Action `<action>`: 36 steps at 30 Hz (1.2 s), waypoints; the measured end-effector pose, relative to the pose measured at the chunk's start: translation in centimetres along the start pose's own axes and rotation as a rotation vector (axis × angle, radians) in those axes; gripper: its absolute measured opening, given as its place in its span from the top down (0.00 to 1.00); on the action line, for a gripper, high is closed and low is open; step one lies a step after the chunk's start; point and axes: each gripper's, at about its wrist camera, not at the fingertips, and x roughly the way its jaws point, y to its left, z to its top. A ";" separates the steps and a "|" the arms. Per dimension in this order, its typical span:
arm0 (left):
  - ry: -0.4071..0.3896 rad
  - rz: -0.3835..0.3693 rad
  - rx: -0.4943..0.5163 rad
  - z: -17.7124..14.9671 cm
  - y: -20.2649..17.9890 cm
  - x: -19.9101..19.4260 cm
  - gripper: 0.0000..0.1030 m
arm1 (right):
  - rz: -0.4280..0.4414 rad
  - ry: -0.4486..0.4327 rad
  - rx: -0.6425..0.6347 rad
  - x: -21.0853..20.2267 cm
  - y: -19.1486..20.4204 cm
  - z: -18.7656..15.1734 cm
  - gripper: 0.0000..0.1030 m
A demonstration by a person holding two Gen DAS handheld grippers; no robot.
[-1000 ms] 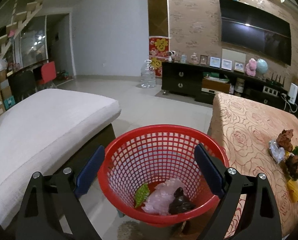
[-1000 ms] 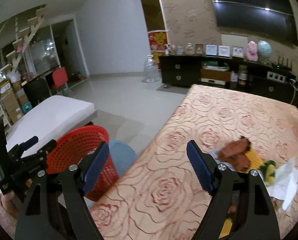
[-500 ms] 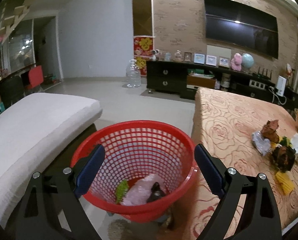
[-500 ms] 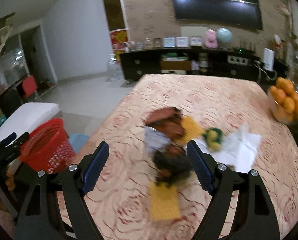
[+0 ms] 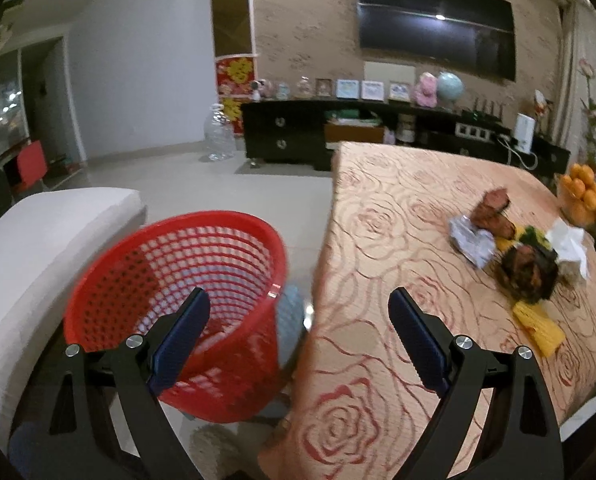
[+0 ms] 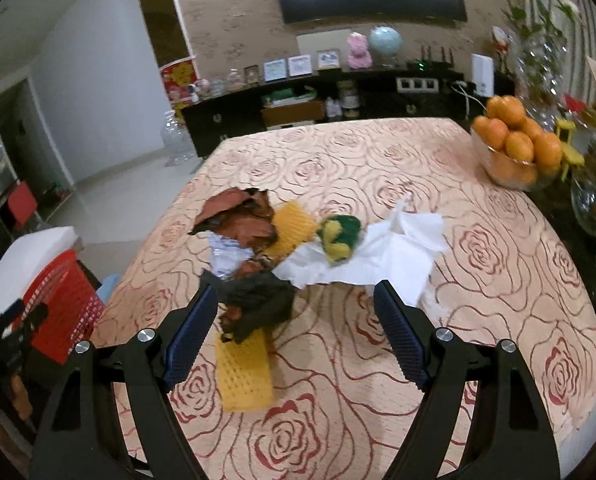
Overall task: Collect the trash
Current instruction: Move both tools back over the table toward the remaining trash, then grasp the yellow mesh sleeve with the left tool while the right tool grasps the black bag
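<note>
The right gripper (image 6: 295, 330) is hovering over the rose-patterned tablecloth (image 6: 478, 264) with its jaws spread wide and nothing between them. Just ahead of its left finger a dark crumpled wrapper (image 6: 257, 304) is sitting, partly overlapping a yellow mesh piece (image 6: 243, 376) that is lying between the two fingers, nearer the left one. Farther ahead of the tool a brown torn wrapper (image 6: 237, 216) is resting against a silvery foil scrap (image 6: 227, 256) and a second yellow mesh piece (image 6: 293, 226); to the right of those, a green-and-yellow wad (image 6: 340, 236) is lying on a crumpled white tissue (image 6: 382, 256). Far ahead and to the right a bowl of oranges (image 6: 512, 148) is standing near the table's edge. The left gripper (image 5: 300, 334) is also gaping, released and empty, and is pointing at the table's edge. The red mesh basket (image 5: 169, 280) is standing ahead of its left finger, tilted, beside the table and next to a white cushioned seat (image 5: 37, 248); the basket's contents are blurred and hard to make out. The same trash pile is lying ahead and to the right of this tool.
</note>
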 end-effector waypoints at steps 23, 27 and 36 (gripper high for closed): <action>0.151 -0.294 0.160 -1.0 -13.9 2.8 0.15 | -0.009 0.017 0.111 -0.4 -3.5 0.0 0.25; 0.174 -0.348 0.215 -1.2 -17.8 3.5 0.15 | -0.001 0.013 0.124 -0.7 -3.7 0.1 0.25; 0.306 -0.420 0.232 -2.4 -21.8 7.0 0.45 | 0.019 0.012 0.139 -1.1 -4.2 0.1 0.25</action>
